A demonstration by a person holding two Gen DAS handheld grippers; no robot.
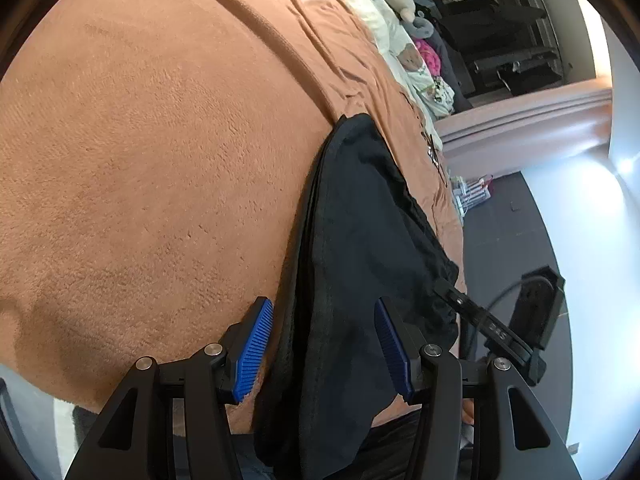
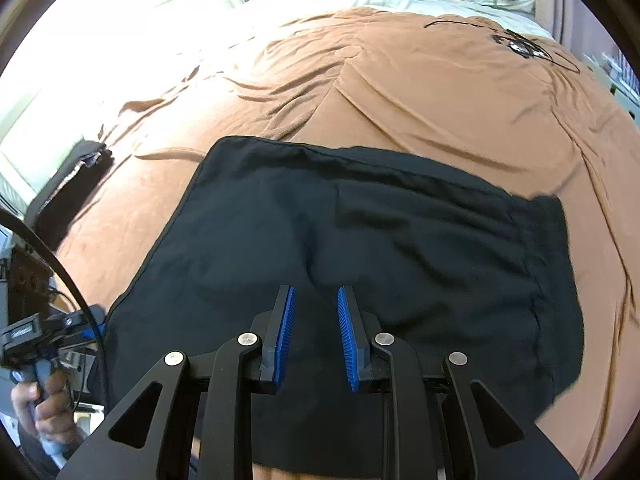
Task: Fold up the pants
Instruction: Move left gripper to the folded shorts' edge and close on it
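Observation:
Black pants (image 2: 360, 248) lie folded flat on a brown blanket (image 2: 420, 92) covering the bed. In the left wrist view the pants (image 1: 360, 240) show edge-on, their near end hanging over the bed's edge. My left gripper (image 1: 324, 308) is open, its blue pads either side of the pants' left edge, gripping nothing. My right gripper (image 2: 314, 296) is open with a narrower gap, hovering over the near middle of the pants, empty. The right gripper's body (image 1: 500, 324) shows at the right of the left wrist view.
Pillows and stuffed toys (image 1: 404, 4) lie at the head of the bed. Another dark garment (image 2: 68, 196) lies at the bed's left edge. The grey floor (image 1: 532, 216) and a dark rack are beyond the bed. A hand holds the left gripper's handle (image 2: 44, 392).

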